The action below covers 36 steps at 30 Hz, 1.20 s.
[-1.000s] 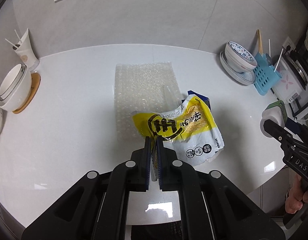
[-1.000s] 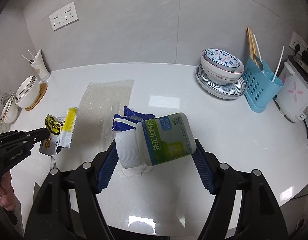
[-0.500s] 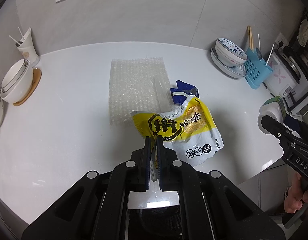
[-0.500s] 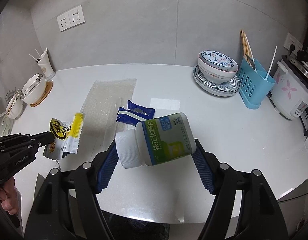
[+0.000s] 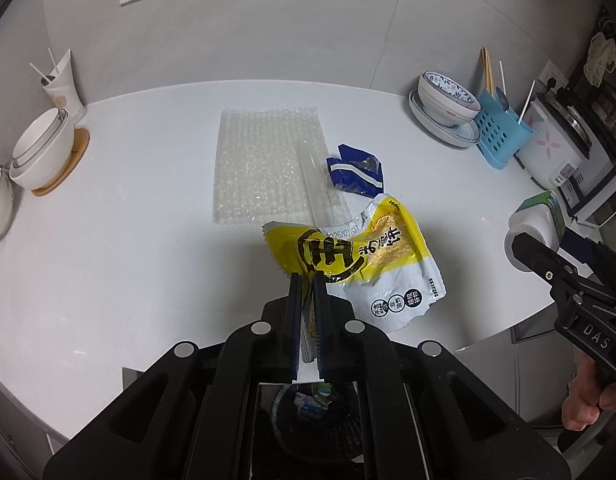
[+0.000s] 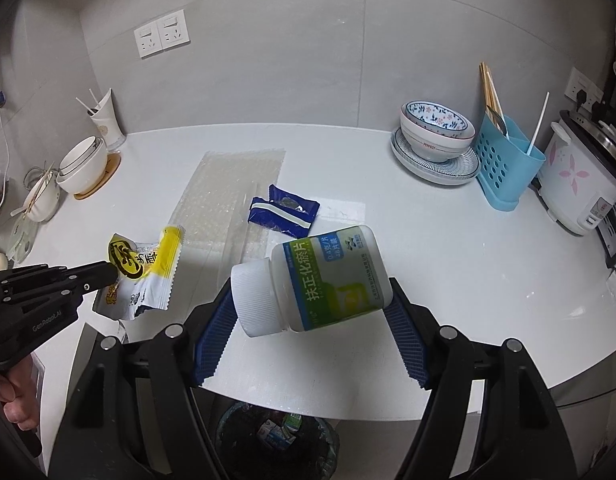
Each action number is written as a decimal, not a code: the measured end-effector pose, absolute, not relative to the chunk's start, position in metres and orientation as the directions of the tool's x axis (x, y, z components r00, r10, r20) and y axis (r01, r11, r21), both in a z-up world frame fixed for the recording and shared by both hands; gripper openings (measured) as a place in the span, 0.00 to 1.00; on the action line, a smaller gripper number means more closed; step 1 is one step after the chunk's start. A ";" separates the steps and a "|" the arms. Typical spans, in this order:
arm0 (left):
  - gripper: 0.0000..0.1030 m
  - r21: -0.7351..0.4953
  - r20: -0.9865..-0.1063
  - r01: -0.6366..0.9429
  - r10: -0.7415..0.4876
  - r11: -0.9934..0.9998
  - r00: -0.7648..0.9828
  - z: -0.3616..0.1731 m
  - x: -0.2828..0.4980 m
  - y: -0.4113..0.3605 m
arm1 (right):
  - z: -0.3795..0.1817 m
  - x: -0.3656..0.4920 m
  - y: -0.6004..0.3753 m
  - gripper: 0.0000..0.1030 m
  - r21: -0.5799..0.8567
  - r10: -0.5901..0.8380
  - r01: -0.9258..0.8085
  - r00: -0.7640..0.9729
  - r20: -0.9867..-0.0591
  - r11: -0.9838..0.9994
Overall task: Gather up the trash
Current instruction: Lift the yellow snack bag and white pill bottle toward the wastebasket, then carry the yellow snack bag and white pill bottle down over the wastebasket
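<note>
The left gripper [image 5: 307, 280] is clenched on a yellow snack wrapper [image 5: 360, 256], held clear of the white counter [image 5: 128, 248]. Beyond lie a bubble-wrap sheet [image 5: 264, 164] and a blue wrapper [image 5: 354, 174]. The right gripper [image 6: 308, 316] grasps a white pill bottle [image 6: 316, 278] lying sideways between wide-set jaws, above a dark bin [image 6: 276, 436].

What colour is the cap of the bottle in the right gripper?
White, ribbed cap on the bottle; clearest in the right wrist view.
</note>
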<state>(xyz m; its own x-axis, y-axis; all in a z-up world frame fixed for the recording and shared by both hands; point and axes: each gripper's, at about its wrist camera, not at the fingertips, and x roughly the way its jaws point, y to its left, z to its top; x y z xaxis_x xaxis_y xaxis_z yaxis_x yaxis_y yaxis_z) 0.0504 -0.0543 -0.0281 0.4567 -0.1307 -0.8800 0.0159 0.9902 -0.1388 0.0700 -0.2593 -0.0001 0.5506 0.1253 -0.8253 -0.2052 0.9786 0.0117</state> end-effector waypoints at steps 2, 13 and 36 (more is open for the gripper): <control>0.05 -0.140 -0.879 0.016 -0.132 0.990 0.459 -0.028 0.045 -0.056 | 0.000 0.067 -0.260 0.67 0.013 0.127 -0.207 0.550 -0.825 0.978; 0.05 -0.155 -0.877 0.010 -0.142 0.988 0.458 -0.031 0.014 -0.069 | 0.002 0.039 -0.273 0.67 0.018 0.134 -0.208 0.556 -0.820 0.978; 0.05 -0.177 -0.880 0.017 -0.166 0.984 0.446 -0.046 -0.051 -0.095 | -0.015 -0.031 -0.297 0.67 0.048 0.160 -0.221 0.524 -0.837 0.974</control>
